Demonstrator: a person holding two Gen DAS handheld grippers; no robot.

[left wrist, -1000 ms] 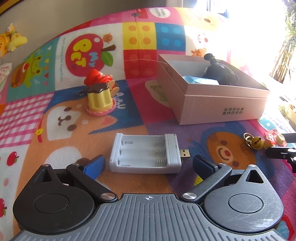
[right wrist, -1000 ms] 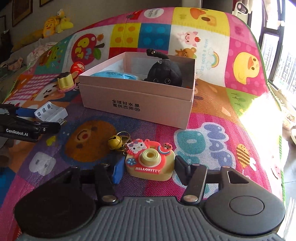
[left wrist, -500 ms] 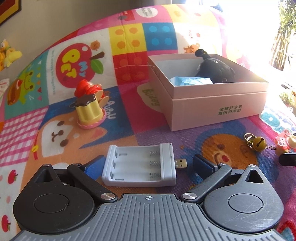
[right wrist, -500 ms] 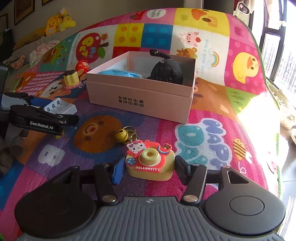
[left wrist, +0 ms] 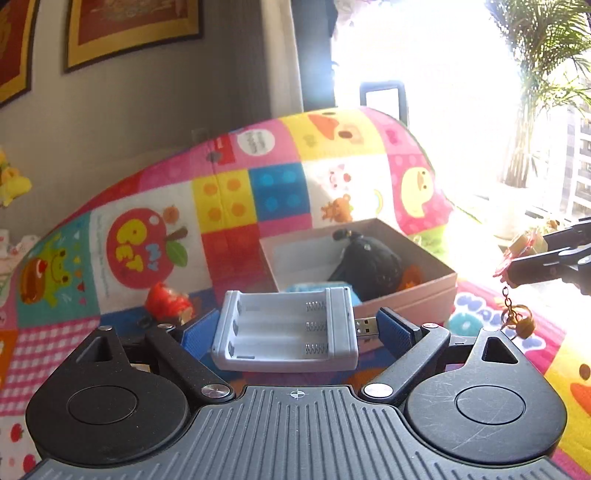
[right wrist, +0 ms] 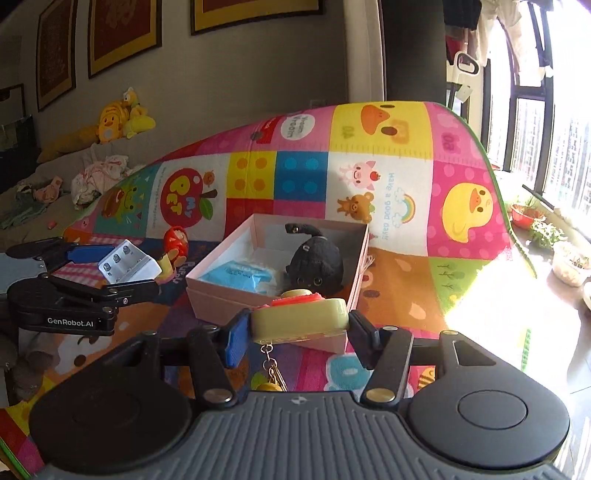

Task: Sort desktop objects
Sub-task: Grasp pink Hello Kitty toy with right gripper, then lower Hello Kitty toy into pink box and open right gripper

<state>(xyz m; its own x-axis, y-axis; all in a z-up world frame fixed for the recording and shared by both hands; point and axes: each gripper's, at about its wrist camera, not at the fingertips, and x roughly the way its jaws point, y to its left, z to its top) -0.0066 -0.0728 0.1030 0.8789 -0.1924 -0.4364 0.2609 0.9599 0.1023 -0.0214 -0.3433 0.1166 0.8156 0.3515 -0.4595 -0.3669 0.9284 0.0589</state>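
Patchwork cartoon play mat (right wrist: pixel 399 280) covers the work surface; grey wall with framed pictures (right wrist: pixel 122 33) behind, bright windows to the right. Open pink cardboard box (right wrist: pixel 236 295) sits mid-mat; inside it a black plush cat (right wrist: pixel 314 262) toward the right wall, and a light blue packet (right wrist: pixel 243 275) on the left part of the floor. Left gripper (left wrist: pixel 295 328) is clamped on a grey battery charger (left wrist: pixel 284 332), three empty slots facing up, USB plug against the right pad, held clear of the mat in front of the box. Right gripper (right wrist: pixel 295 328) is clenched on a yellow toy camera (right wrist: pixel 299 319), raised at the box's near wall; its keychain bell (right wrist: pixel 269 386) dangles below. Red doll figure (right wrist: pixel 175 242) stands on the mat left of the box.
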